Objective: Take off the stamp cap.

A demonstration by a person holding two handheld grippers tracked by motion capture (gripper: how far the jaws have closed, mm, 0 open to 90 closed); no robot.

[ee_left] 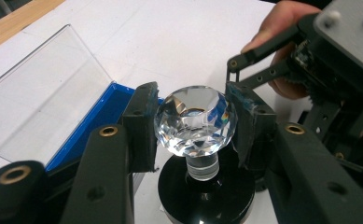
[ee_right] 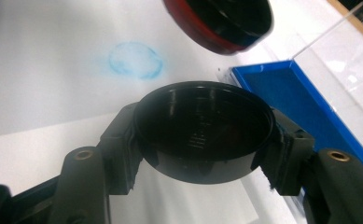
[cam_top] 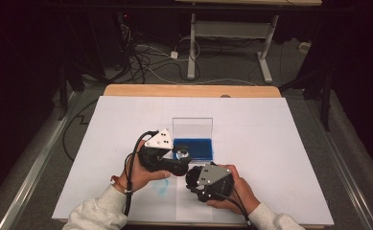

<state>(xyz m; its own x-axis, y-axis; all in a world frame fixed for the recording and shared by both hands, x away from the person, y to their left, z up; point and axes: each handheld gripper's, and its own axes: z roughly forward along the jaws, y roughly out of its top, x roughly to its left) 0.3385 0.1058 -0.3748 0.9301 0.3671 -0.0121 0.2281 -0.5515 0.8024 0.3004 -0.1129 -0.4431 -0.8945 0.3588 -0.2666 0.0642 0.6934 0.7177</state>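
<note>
My left gripper point(cam_top: 182, 155) is shut on the clear faceted knob point(ee_left: 195, 120) of a round black stamp point(ee_left: 207, 196), held just above the table in front of the blue ink pad point(cam_top: 194, 149). In the right gripper view the stamp's underside point(ee_right: 219, 21) looks red and hangs in the air. My right gripper point(ee_right: 202, 142) is shut on a round black cap point(ee_right: 202, 128), its hollow side towards the camera. In the high view the right gripper point(cam_top: 192, 176) sits close below and right of the stamp. Its linkage point(ee_left: 263, 70) shows in the left gripper view, right of the knob.
The ink pad lies in a blue tray with a clear lid point(cam_top: 192, 127) standing open behind it. A round blue stamp print point(cam_top: 161, 188) marks the white sheet point(cam_top: 270, 143) near the front edge. A smaller paper point(ee_right: 44, 154) lies under the cap. Wooden table edge point(cam_top: 189, 90) at the back.
</note>
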